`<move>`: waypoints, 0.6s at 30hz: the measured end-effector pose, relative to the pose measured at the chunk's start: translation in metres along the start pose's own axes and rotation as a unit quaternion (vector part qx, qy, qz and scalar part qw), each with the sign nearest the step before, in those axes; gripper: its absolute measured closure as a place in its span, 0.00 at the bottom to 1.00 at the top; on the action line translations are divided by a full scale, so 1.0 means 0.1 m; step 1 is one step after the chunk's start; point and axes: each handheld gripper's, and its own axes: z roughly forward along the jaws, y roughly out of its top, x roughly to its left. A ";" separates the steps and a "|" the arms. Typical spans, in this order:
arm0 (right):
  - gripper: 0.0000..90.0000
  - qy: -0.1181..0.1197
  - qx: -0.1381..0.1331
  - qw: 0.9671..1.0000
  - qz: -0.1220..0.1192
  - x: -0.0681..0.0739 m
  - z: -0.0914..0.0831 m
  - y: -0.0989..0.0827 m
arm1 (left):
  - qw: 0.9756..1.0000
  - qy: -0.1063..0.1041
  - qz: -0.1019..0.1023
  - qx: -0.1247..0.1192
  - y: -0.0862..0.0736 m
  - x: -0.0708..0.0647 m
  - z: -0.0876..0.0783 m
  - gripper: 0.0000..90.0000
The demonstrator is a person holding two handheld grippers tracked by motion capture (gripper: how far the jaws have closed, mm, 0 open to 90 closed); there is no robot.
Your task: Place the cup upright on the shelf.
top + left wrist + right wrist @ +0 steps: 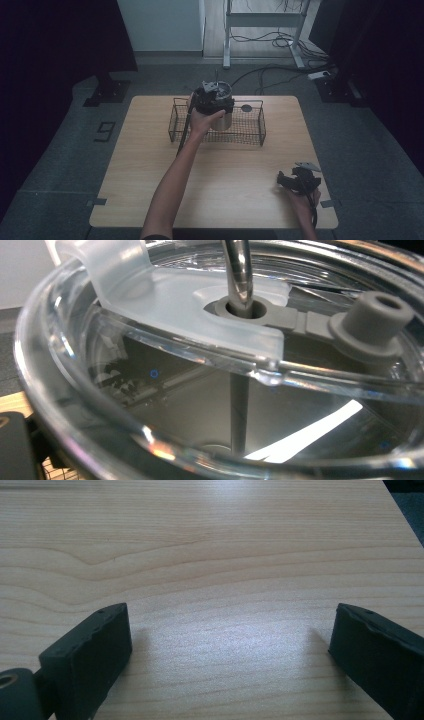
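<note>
Tumbler [223,117] upright in wire basket [252,134] — left gripper [214,98] atop, grip unclear; right gripper [227,650] spread wide.

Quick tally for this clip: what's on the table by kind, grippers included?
Wire basket: 1
Steel tumbler with clear lid and metal straw: 1
Small dark round item in the basket: 1
Handheld grippers, left and right: 2
Total: 5

left gripper [214,96] covers the tumbler [221,119] top inside the wire basket [252,131], jaw state unreadable; clear lid [165,305] is edge-cropped, metal straw [238,270] cut off above it; small dark disc [246,108] behind basket too small to identify.
</note>
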 end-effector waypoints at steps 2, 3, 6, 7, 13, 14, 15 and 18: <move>0.03 0.000 0.000 1.000 0.000 0.00 0.00 0.00 | 1.000 0.003 -0.003 0.001 -0.01 0.00 0.04 0.04; 0.03 0.000 0.000 1.000 0.000 0.00 0.00 0.00 | 1.000 0.003 -0.005 0.004 -0.01 0.01 0.05 0.04; 0.03 0.000 0.000 1.000 0.000 0.00 0.00 0.00 | 1.000 0.007 -0.005 0.009 -0.03 0.03 0.10 0.04; 0.03 0.000 0.000 1.000 0.000 0.00 0.00 0.00 | 1.000 0.010 -0.005 0.009 -0.04 0.04 0.12 0.04; 0.03 0.000 0.000 1.000 0.000 0.00 0.00 0.00 | 1.000 0.015 -0.011 0.006 -0.07 0.08 0.20 0.04; 0.03 0.000 0.000 1.000 0.000 0.00 0.00 0.00 | 1.000 0.015 -0.011 0.006 -0.08 0.08 0.22 0.04; 0.03 0.000 0.000 1.000 0.000 0.00 0.00 0.00 | 1.000 0.015 -0.011 0.006 -0.09 0.08 0.23 0.04; 0.03 0.000 0.000 1.000 0.000 0.00 0.00 0.00 | 1.000 0.018 -0.008 0.012 -0.12 0.06 0.29 0.04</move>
